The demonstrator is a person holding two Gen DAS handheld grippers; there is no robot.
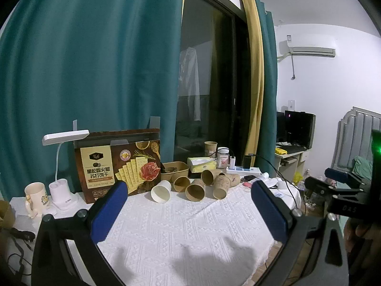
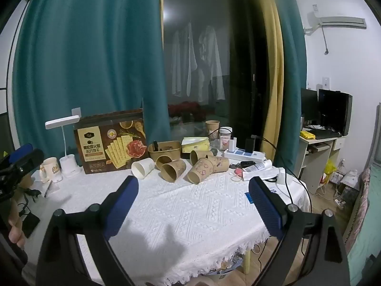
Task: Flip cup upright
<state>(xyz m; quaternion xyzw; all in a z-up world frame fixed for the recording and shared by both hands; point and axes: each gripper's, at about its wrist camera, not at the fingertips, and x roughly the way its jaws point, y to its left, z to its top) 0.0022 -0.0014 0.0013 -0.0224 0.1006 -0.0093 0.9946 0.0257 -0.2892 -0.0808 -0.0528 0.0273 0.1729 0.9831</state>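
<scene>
Several paper cups lie on their sides at the far middle of the white tablecloth: a white cup (image 1: 161,191) (image 2: 142,168) at the left and brown cups (image 1: 195,190) (image 2: 173,170) beside it, mouths facing me. My left gripper (image 1: 189,188) is open and empty, held above the near part of the table, well short of the cups. My right gripper (image 2: 193,186) is open and empty too, also short of the cups. The right gripper shows at the right edge of the left wrist view (image 1: 343,186).
A cracker box (image 1: 117,164), a white desk lamp (image 1: 62,166) and a cream mug (image 1: 35,196) stand at the back left. A brown tray (image 1: 175,170), tissue pack (image 1: 201,164), jar (image 1: 222,157), upright brown cup (image 1: 210,148) and power strip (image 1: 243,171) with cables line the back.
</scene>
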